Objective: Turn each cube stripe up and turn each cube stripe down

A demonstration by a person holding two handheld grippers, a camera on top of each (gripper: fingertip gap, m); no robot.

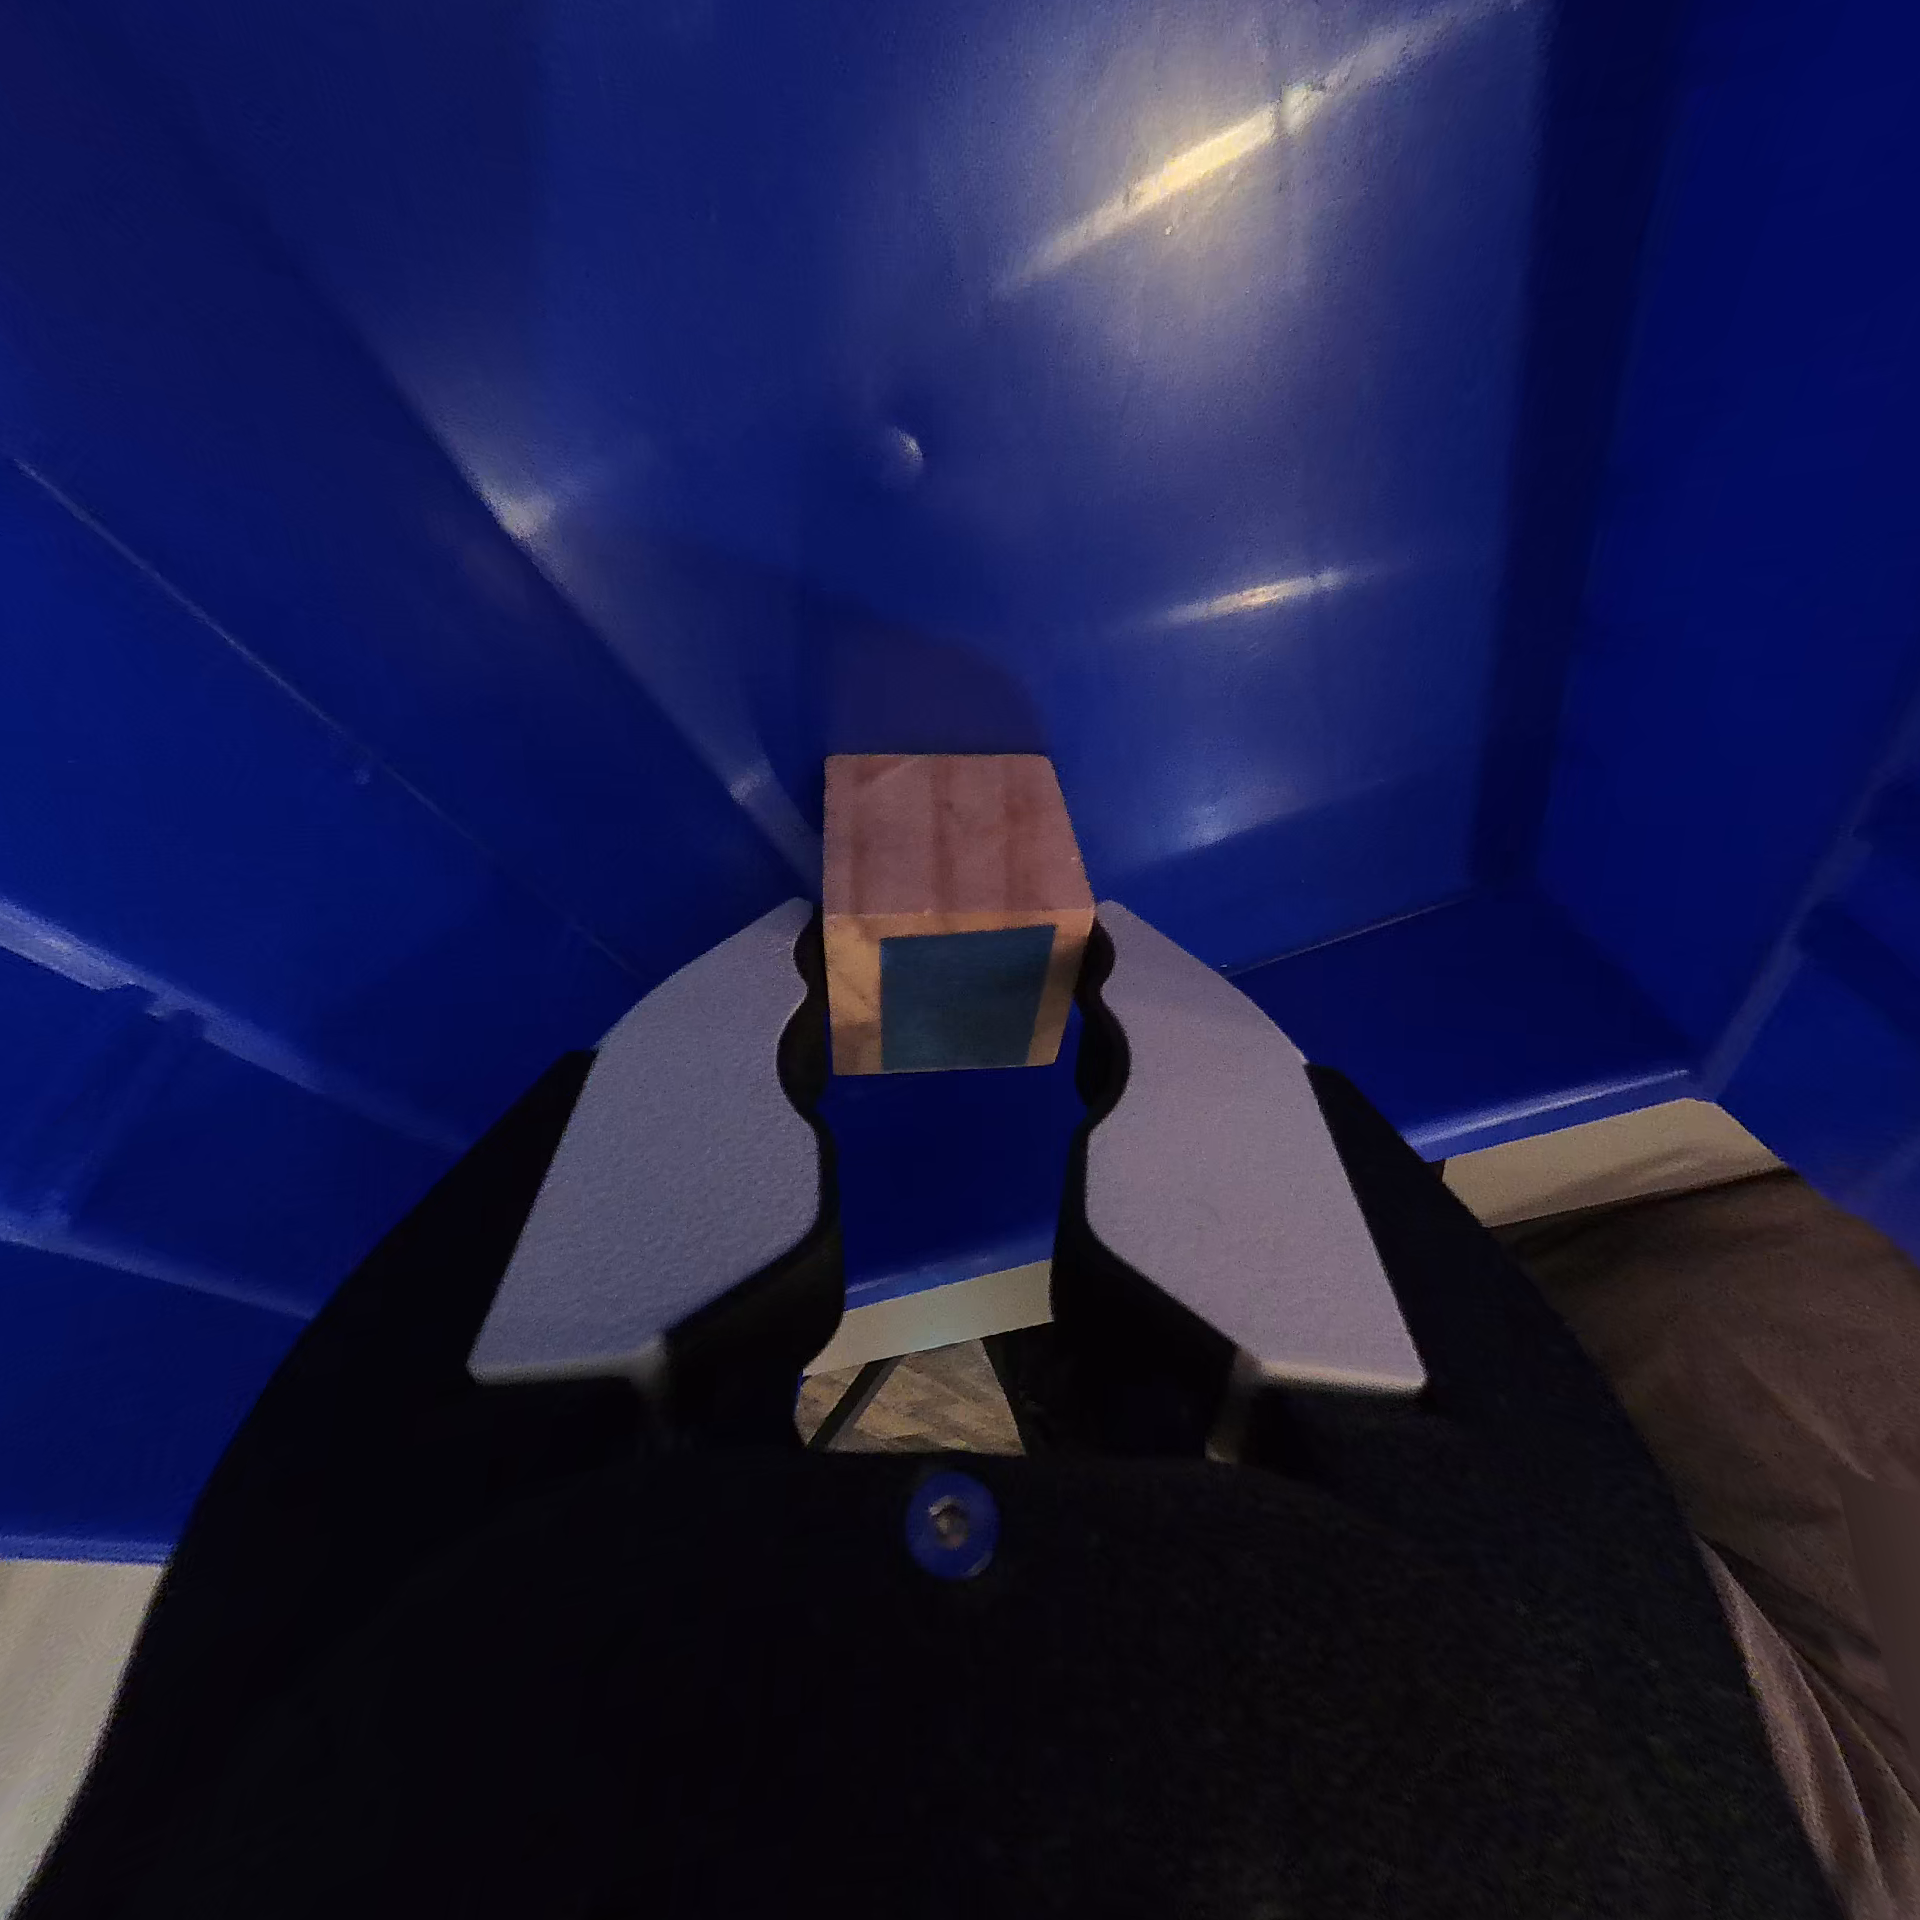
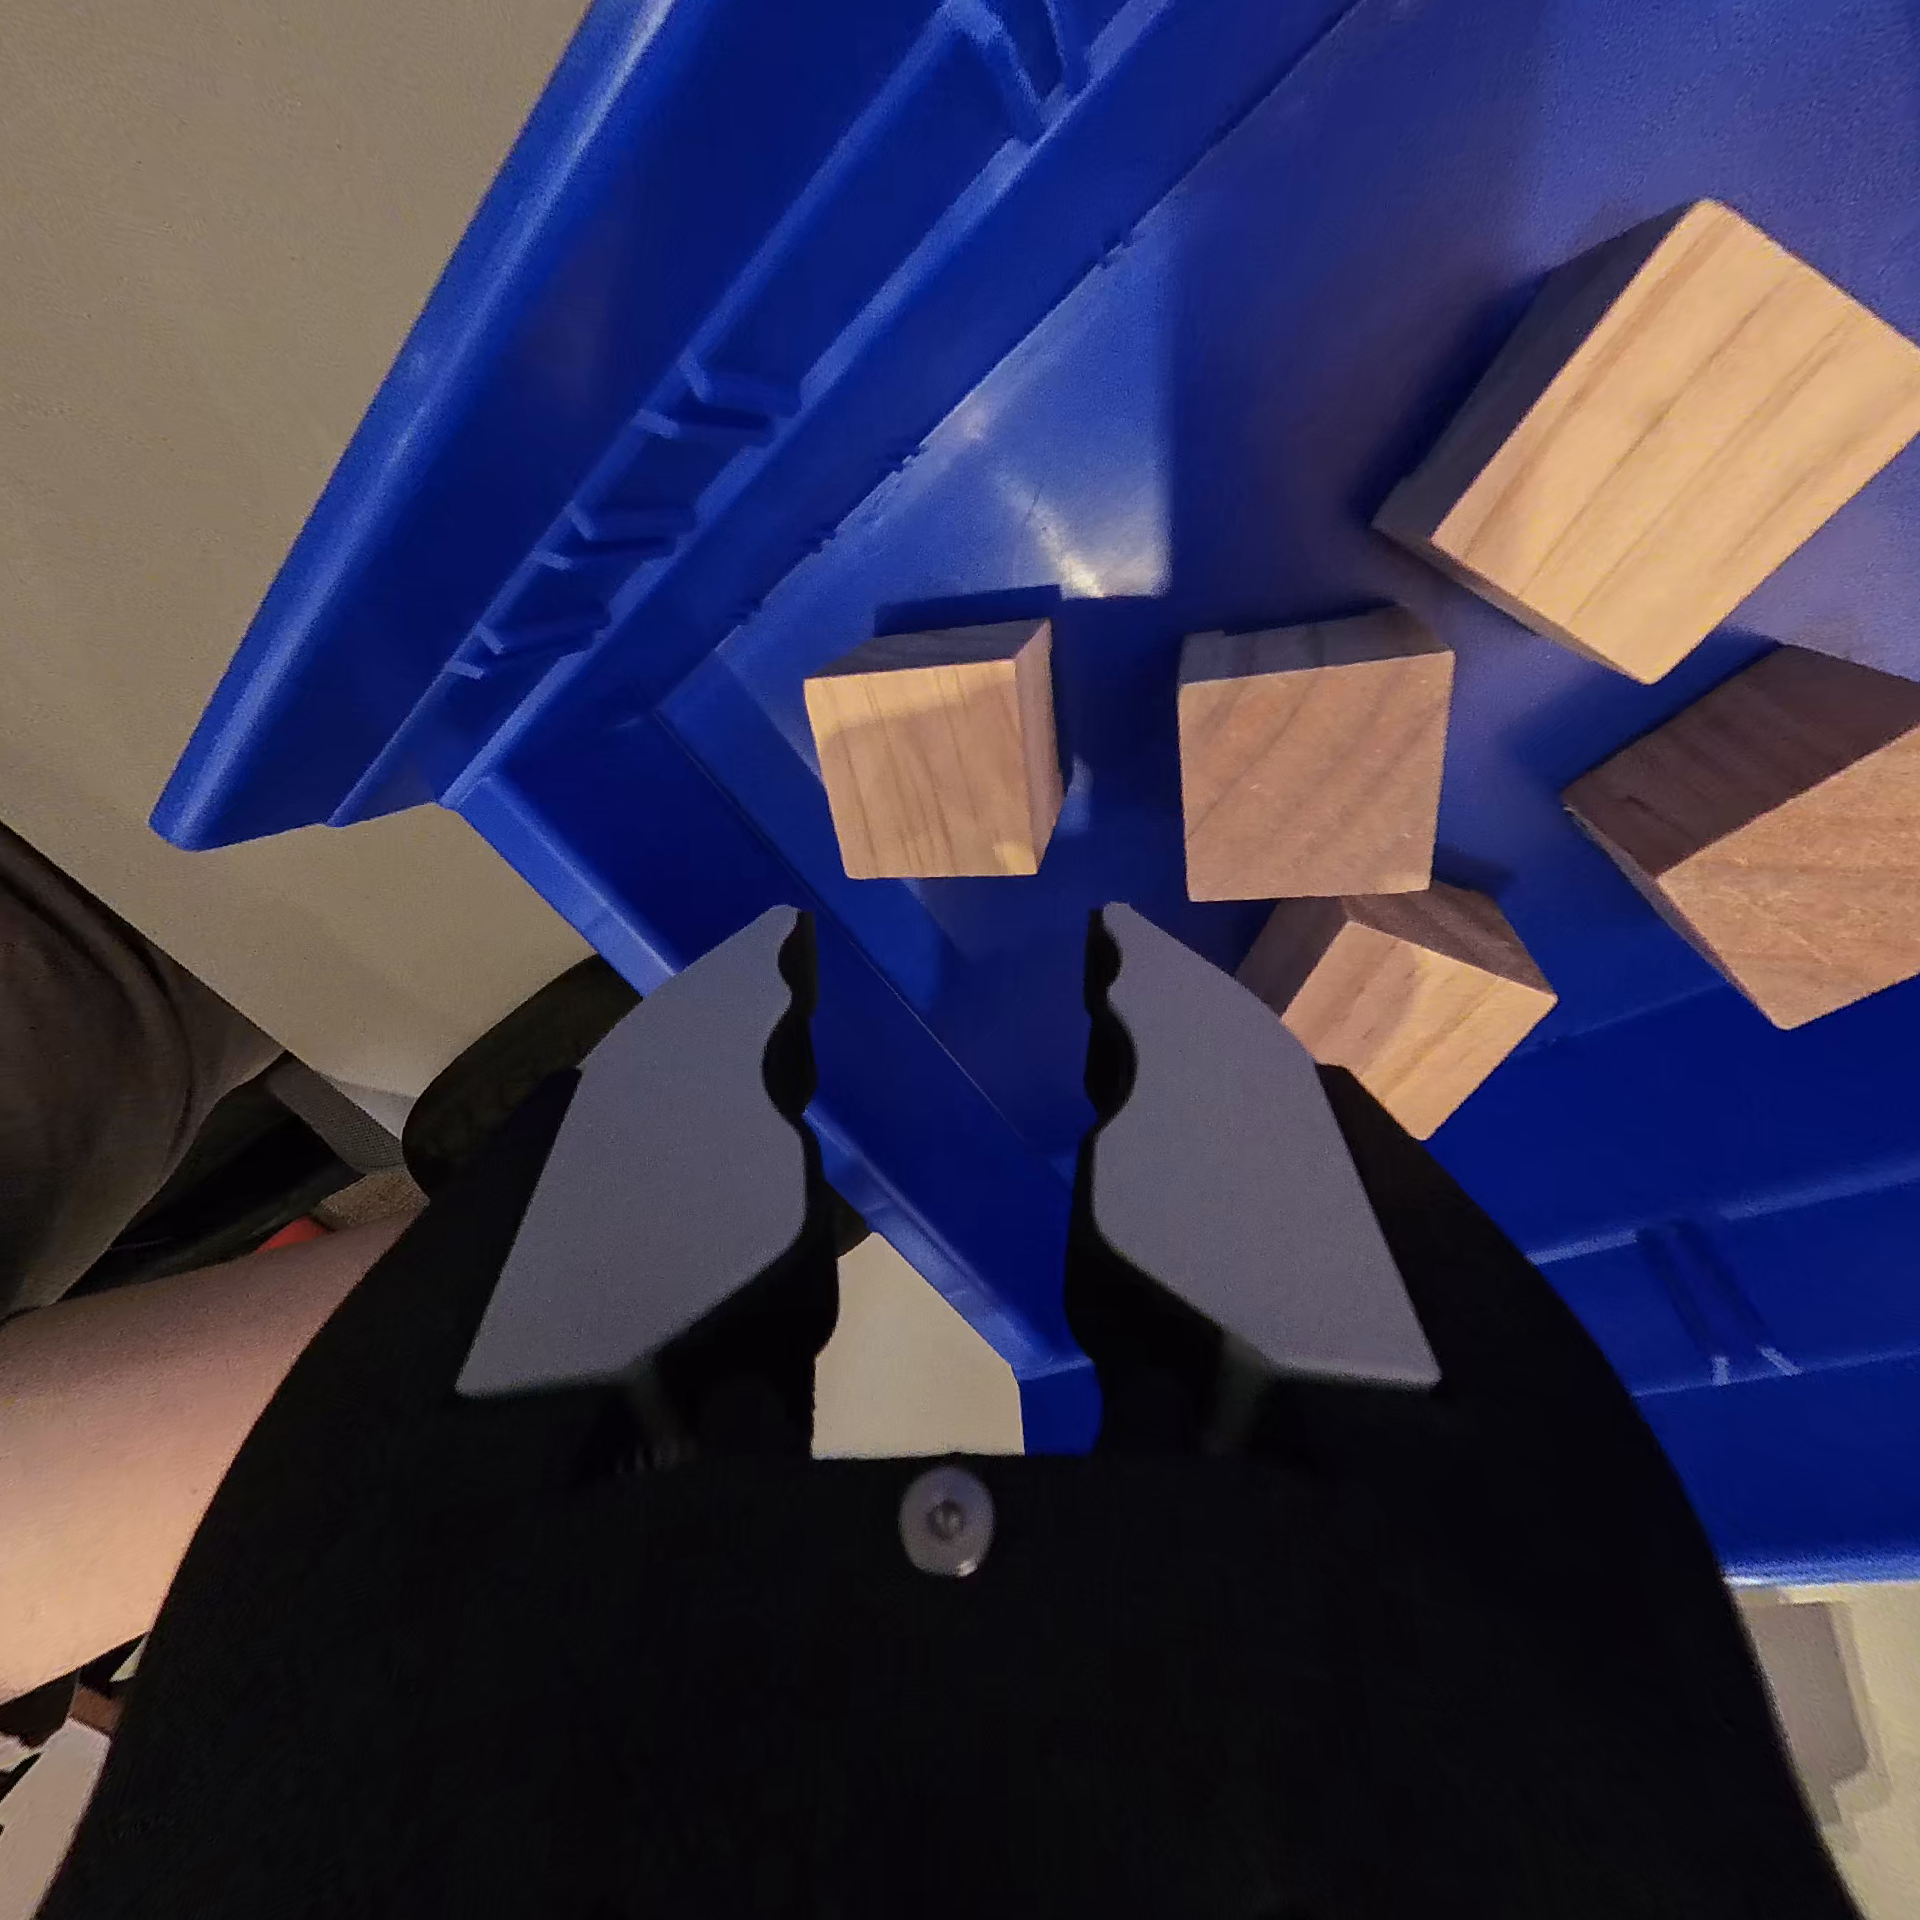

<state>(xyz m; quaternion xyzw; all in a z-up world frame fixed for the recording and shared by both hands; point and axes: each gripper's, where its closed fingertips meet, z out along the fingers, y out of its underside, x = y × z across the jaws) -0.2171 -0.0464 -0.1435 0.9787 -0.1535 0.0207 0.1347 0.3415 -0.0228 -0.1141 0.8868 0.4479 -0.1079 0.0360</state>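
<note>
The left gripper [image 1: 951,971] pinches a cube [image 1: 954,920] at centre frame inside the blue bin [image 1: 1351,416], its stripe [image 1: 966,997] facing the camera. Roll the wrist squarely, set it flat, then release. The right gripper [image 2: 945,925] hovers with fingers apart and empty, below five bare-topped cubes [image 2: 1314,769].

room: gap between two blocks [image 2: 940,748] [image 2: 1314,764] | in the way: bin wall [image 2: 623,436], block [image 2: 1397,1003] beside the gap

Little is showing of the room: a blue plastic bin [image 2: 727,343] is sitting on a pale tabletop [image 2: 208,312], patterned flooring [image 1: 914,1403] is peeking below, pointing weakly to an indoor workbench.
</note>
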